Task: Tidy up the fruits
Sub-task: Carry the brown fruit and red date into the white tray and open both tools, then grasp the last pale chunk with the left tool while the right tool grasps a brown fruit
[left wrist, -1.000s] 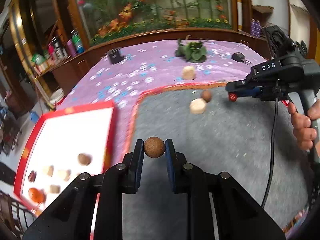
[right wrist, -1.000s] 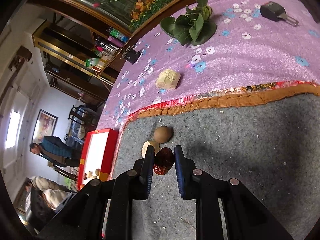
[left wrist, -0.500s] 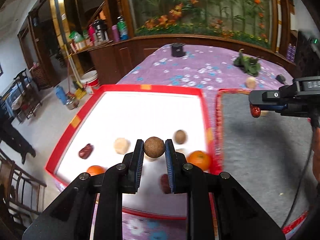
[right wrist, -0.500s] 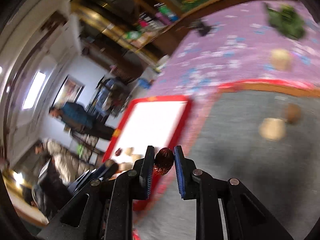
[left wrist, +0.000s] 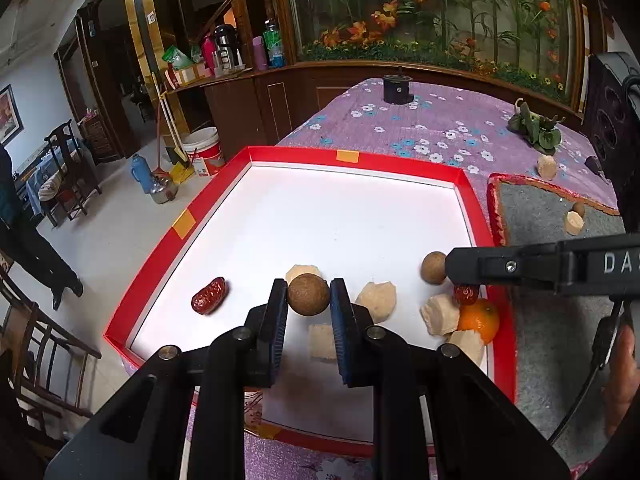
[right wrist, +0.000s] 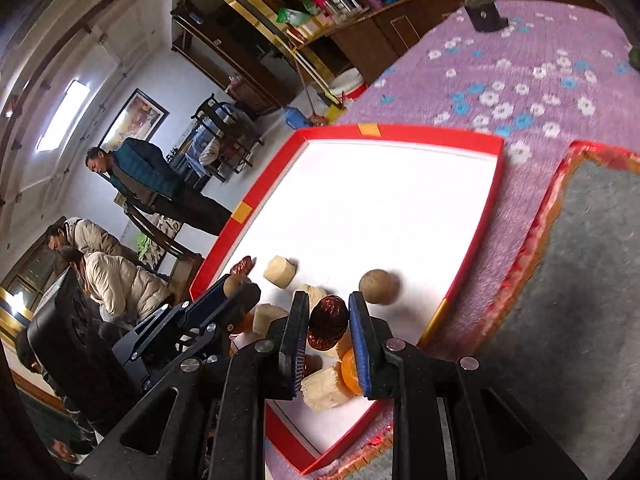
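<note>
My left gripper [left wrist: 309,294] is shut on a round brown fruit [left wrist: 309,294] and hangs over the near part of the red-rimmed white tray [left wrist: 352,158]. My right gripper [right wrist: 328,322] is shut on a dark red date [right wrist: 327,322] above the tray's right near corner; in the left wrist view it reaches in from the right with the red date [left wrist: 465,293] at its tip. In the tray lie another date [left wrist: 209,296], a brown round fruit [left wrist: 433,267], an orange [left wrist: 480,320] and several pale chunks [left wrist: 378,297].
A grey mat [left wrist: 560,216] right of the tray holds a pale chunk [left wrist: 573,222] and a small brown fruit [left wrist: 578,209]. On the purple floral cloth [left wrist: 420,120] sit another chunk [left wrist: 546,167], a leafy plant [left wrist: 536,128] and a black holder [left wrist: 396,88]. People [right wrist: 136,176] stand beyond the table.
Both grippers have swung left from the grey mat to over the tray, each still holding its fruit. The right gripper now hangs over the tray's right near corner.
</note>
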{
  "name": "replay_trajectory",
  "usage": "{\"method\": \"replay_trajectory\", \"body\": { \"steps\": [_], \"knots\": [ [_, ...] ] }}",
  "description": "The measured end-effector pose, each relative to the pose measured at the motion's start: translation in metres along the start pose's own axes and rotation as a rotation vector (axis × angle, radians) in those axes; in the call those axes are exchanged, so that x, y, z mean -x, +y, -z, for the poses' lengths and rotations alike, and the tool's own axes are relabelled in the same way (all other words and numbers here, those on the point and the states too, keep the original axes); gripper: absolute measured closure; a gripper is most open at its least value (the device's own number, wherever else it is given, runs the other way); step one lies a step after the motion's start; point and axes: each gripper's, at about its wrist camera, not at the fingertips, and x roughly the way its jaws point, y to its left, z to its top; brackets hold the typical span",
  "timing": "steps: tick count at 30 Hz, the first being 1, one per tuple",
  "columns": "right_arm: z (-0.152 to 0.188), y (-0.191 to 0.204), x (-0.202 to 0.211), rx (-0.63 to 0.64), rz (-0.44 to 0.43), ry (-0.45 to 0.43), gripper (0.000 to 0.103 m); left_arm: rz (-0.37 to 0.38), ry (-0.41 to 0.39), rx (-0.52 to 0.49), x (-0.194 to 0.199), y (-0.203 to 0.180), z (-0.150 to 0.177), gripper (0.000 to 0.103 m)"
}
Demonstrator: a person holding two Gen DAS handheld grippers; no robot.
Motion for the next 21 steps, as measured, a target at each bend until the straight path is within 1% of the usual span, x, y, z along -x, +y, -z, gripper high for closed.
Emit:
{"method": "replay_trajectory", "body": {
  "steps": [4,6,7,8,9,10,11,12,14,16,18,19,21],
  "knots": [
    [0.005,0.002,-0.003,0.000,-0.013,0.011,0.080,-0.007,0.008,0.003,-0.002,0.000,0.002,0.084],
    [0.006,0.002,-0.001,-0.005,-0.038,0.006,0.073,-0.015,0.010,0.008,-0.003,-0.001,0.002,0.084],
    [0.003,0.003,0.002,-0.008,-0.053,-0.001,0.065,-0.018,0.013,0.008,-0.003,-0.001,0.000,0.084],
    [0.002,0.003,0.006,-0.011,-0.066,-0.011,0.057,-0.019,0.018,0.005,-0.003,-0.002,0.000,0.079],
    [0.001,0.003,0.010,-0.013,-0.075,-0.022,0.054,-0.027,0.017,0.003,-0.002,-0.003,0.000,0.067],
    [-0.001,0.001,0.017,-0.016,-0.080,-0.045,0.053,-0.040,0.010,0.003,0.000,-0.004,-0.001,0.059],
    [-0.001,-0.001,0.023,-0.016,-0.076,-0.061,0.053,-0.050,-0.002,0.001,0.002,-0.006,-0.002,0.043],
    [-0.002,-0.004,0.031,-0.015,-0.068,-0.080,0.053,-0.060,-0.021,-0.001,0.006,-0.008,-0.003,0.035],
    [-0.004,-0.017,0.049,-0.031,-0.052,-0.116,0.053,-0.063,-0.058,-0.019,0.014,-0.015,-0.006,0.034],
    [-0.005,-0.035,0.068,-0.065,-0.036,-0.150,0.053,-0.041,-0.073,-0.043,0.020,-0.024,-0.008,0.033],
    [-0.004,-0.057,0.090,-0.095,0.001,-0.188,0.053,-0.005,-0.085,-0.072,0.025,-0.038,-0.010,0.032],
    [-0.004,-0.073,0.105,-0.120,0.034,-0.214,0.053,0.016,-0.089,-0.093,0.027,-0.046,-0.010,0.032],
    [-0.002,-0.102,0.133,-0.170,0.069,-0.266,0.053,0.045,-0.096,-0.129,0.030,-0.062,-0.012,0.032]
  ]
}}
